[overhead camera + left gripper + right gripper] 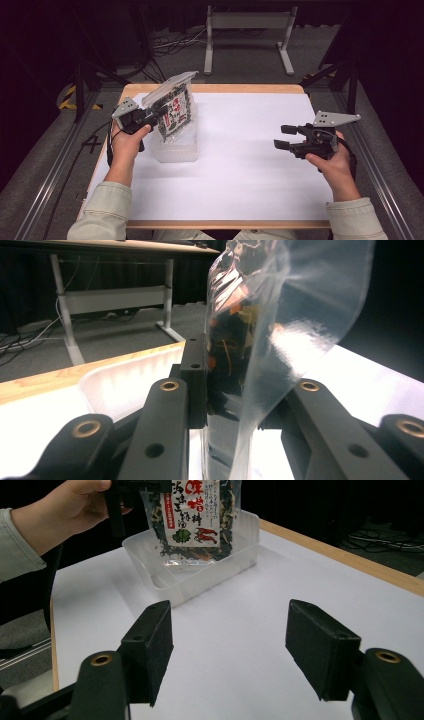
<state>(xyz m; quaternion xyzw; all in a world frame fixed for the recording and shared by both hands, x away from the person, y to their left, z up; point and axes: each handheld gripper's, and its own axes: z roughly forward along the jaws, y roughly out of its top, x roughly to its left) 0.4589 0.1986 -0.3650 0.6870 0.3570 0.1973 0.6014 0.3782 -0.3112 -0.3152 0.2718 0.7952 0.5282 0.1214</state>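
One clear plastic food pouch with a printed red-and-white label, dark dried contents visible through the film. One shallow translucent rectangular plastic container. One wooden-edged table with a white top. Two black hand-held two-jaw grippers: a left gripper and a right gripper (each carrying one grey three-cornered plate). One white metal stand on the floor beyond the table.

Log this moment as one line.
left gripper: shut on packet | packet: upright in clear tub | right gripper: open, empty
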